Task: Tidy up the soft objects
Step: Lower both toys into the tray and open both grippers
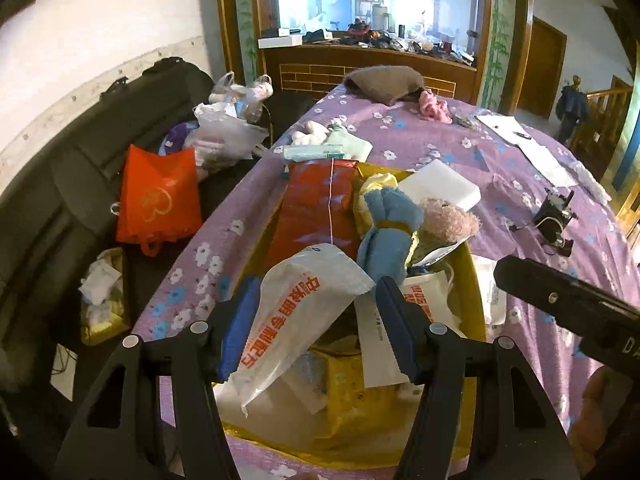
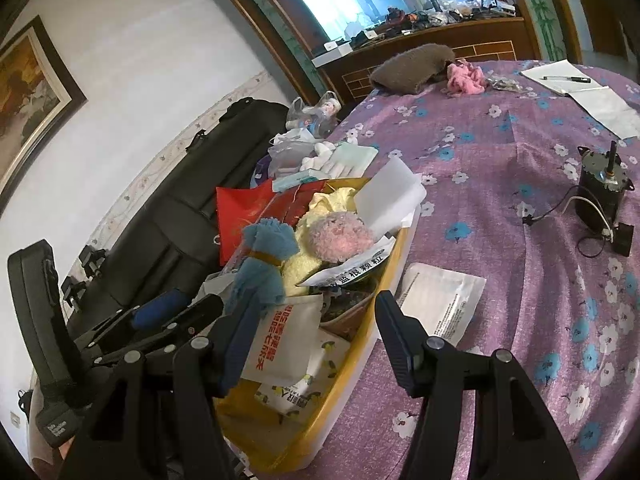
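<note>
A white plastic bag point(image 1: 304, 312) is pinched by the left gripper point(image 1: 316, 328) over the yellow box point(image 1: 478, 280), already stuffed with a blue towel point(image 1: 384, 228) and pink plush point(image 1: 448, 220). The right gripper point(image 2: 312, 340) is held spread, empty, at the box's near edge. The bag is best lowered into a gap before release.
</note>
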{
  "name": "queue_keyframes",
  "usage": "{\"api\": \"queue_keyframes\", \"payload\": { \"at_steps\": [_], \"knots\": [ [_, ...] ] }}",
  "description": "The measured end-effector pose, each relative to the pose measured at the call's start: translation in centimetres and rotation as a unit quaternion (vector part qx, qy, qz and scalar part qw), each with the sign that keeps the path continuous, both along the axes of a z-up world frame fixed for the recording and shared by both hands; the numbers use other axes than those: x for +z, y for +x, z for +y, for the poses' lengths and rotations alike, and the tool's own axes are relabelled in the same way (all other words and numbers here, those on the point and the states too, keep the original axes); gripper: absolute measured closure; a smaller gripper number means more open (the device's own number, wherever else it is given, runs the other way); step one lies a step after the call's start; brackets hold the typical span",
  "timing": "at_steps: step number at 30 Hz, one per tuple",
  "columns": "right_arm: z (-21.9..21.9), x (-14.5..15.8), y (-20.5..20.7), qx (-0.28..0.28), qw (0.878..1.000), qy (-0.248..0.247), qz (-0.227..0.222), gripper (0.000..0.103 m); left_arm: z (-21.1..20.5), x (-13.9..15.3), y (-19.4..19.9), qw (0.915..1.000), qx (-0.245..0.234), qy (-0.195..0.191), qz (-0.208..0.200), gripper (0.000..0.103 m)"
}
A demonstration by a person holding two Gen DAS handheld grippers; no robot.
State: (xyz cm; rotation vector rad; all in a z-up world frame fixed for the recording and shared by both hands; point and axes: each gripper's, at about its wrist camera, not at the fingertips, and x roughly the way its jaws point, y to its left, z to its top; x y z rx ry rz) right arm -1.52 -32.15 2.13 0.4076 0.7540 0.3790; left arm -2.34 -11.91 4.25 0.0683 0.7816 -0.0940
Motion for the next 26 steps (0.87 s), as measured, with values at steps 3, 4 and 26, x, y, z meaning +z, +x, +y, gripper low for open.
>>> {"api": "queue_keyframes", "payload": {
  "at_steps": [3, 4, 26],
  "knots": [
    [0.1, 0.1, -0.1, 0.001, 1.0, 0.001, -0.001, 0.044, 0.0, -0.1, 0.0, 1.0, -0.002, 0.007, 0.001, 0.042],
    [0.1, 0.1, -0.1, 0.001, 1.0, 0.0, -0.002, 0.044, -0.2, -0.1, -0.1, 0.9999, -0.005, 0.014, 0.0, 0.042],
    [1.3, -0.2, 0.1, 0.009, 1.0, 0.001, 0.0, 0.044, 0.7, 0.0, -0.5, 0.9994, 0.024, 0.015, -0.021, 0.038]
  ]
}}
